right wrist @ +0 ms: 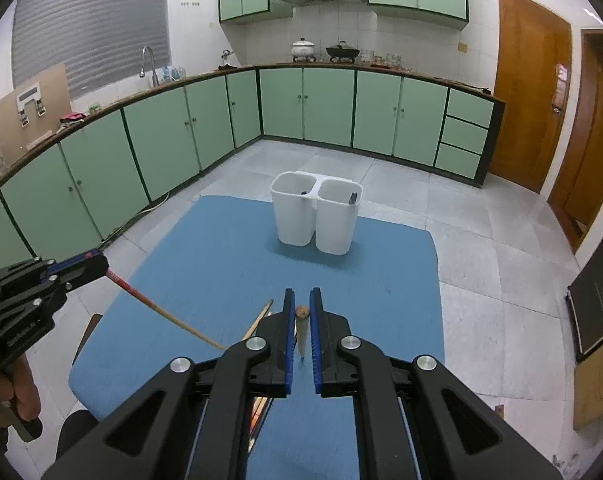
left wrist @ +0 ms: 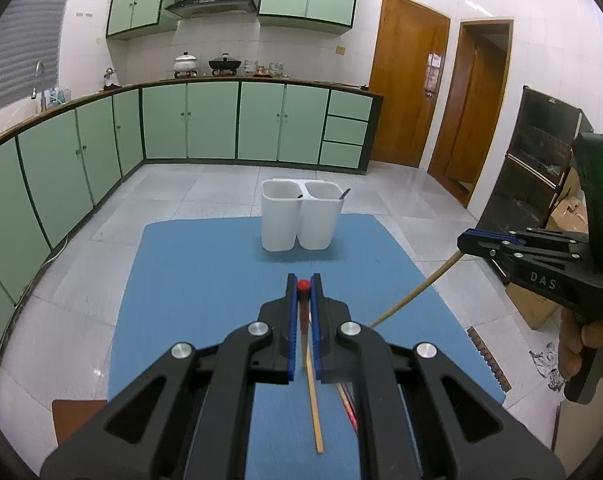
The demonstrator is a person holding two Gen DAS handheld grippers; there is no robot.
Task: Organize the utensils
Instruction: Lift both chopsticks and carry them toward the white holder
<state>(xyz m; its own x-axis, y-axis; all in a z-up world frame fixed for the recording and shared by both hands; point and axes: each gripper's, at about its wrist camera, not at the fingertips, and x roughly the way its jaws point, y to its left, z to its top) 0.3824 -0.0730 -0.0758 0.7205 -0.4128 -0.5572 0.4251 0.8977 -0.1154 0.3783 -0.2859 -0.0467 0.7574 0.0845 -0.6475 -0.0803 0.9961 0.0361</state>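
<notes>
Left gripper [left wrist: 303,285]: you have it clamped on a red-tipped chopstick [left wrist: 302,308], lifted clear for carrying.
Right gripper [right wrist: 302,308]: closed on a plain wooden chopstick [right wrist: 302,330].
Twin-cup holder [right wrist: 297,216]: ahead on the blue mat [right wrist: 205,248], a dark utensil in each cup.
Spare chopsticks [left wrist: 314,408]: on the mat below you.

The letters "DAS" are showing in pale raised capitals on the black body of the right gripper [left wrist: 467,240], seen at the right edge of the left wrist view. A paper on the far brown door [left wrist: 411,80] is carrying marks too small to read. Nothing else legible is showing anywhere.
</notes>
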